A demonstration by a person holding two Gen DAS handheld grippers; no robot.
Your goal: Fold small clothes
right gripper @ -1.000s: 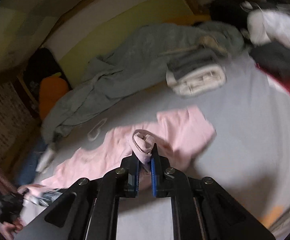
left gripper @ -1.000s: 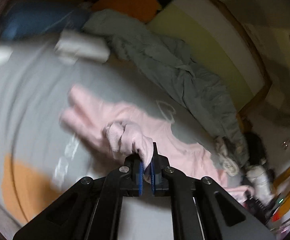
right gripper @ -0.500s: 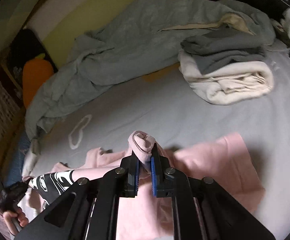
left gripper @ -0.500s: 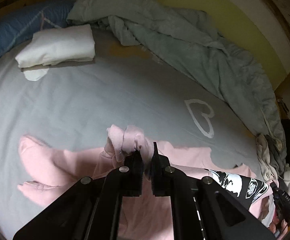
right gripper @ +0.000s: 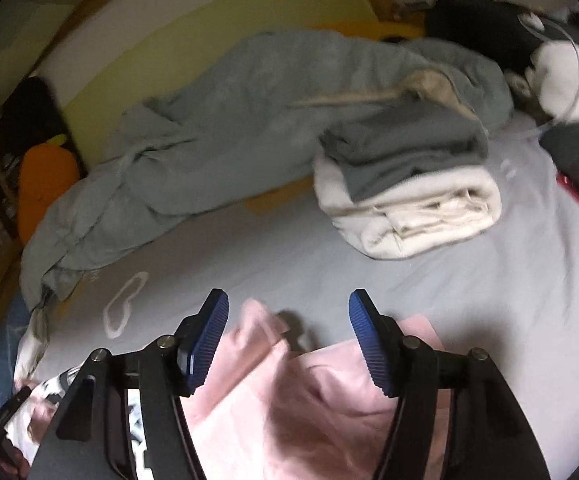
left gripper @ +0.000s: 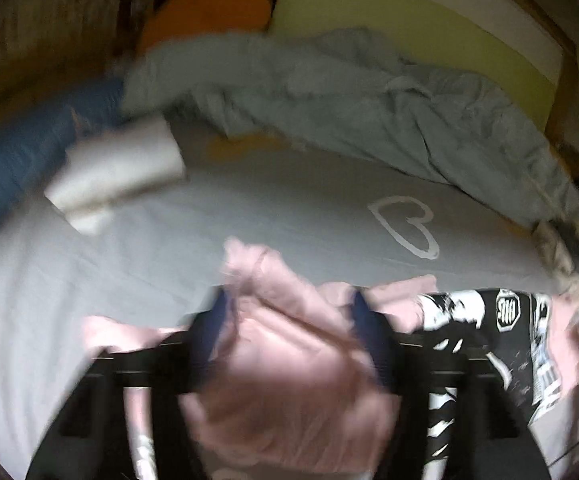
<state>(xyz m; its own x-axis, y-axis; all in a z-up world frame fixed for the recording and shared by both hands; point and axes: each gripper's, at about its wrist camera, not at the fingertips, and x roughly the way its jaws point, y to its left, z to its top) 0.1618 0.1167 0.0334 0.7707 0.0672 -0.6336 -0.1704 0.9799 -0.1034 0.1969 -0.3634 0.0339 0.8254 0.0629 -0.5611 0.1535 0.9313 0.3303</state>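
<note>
We judge the pink garment (right gripper: 297,392) light, limp, slip-prone — both left gripper (left gripper: 289,320) and right gripper (right gripper: 287,320) spread wide, holding nothing — so we regrip at a folded edge.

Left gripper (left gripper: 289,312): jaws spread wide, blue-padded fingers (left gripper: 213,328) at 9 and 3 o'clock of the gap, black frame running down to 6 o'clock; view motion-blurred, nothing pinched between the pads. Right gripper (right gripper: 289,320): jaws also wide apart, ribbed blue pads (right gripper: 369,344) facing each other across the gap, black arms angling out toward 7 and 5 o'clock, sharp in frame. Both point forward and slightly down. No hand or wrist of the person visible behind either frame.
</note>
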